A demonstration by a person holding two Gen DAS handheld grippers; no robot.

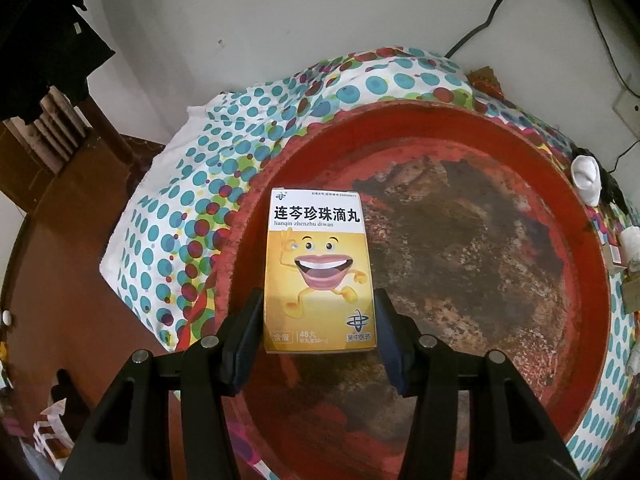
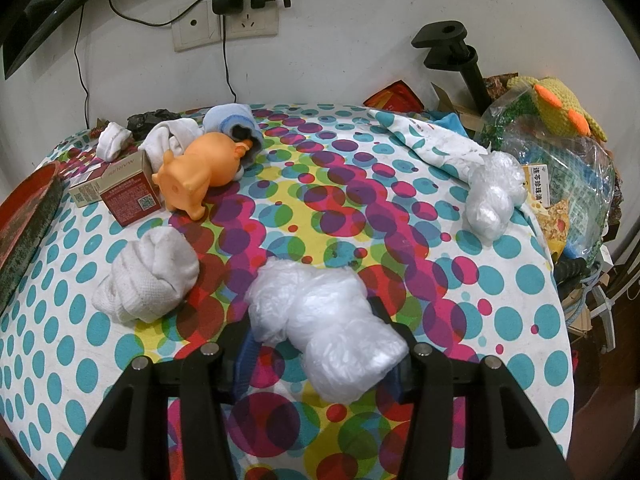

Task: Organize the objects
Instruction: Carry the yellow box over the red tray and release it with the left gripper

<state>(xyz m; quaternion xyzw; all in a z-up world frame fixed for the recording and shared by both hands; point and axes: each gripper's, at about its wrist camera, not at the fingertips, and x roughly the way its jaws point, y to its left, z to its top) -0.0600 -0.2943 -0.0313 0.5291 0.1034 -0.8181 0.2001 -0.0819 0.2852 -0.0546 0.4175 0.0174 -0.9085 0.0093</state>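
We have the left gripper (image 1: 320, 320) clamped on the yellow pill box (image 1: 318, 268) by its long sides, above the red tray (image 1: 540, 184) at 9 o'clock. Light, crushable card, so grip gently. The right gripper (image 2: 320, 344) is clamped on the soft plastic bag wad (image 2: 324, 328).

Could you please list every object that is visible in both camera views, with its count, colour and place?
Cardboard medicine box: 1, yellow and white, over the tray, between the left tongs.
Round worn tray: 1, red, on the dotted cloth.
Dotted tablecloth: 1, multicolour, covering the table.
Crumpled plastic bags: 2, clear white; one in the right tongs, one at the right edge.
Rolled socks: several, white, left side and back.
Rubber pig toy: 1, orange, back left.
Small carton: 1, dark red, beside the pig.
Left tongs: black, closed on the medicine box.
Right tongs: black, closed on a plastic bag.
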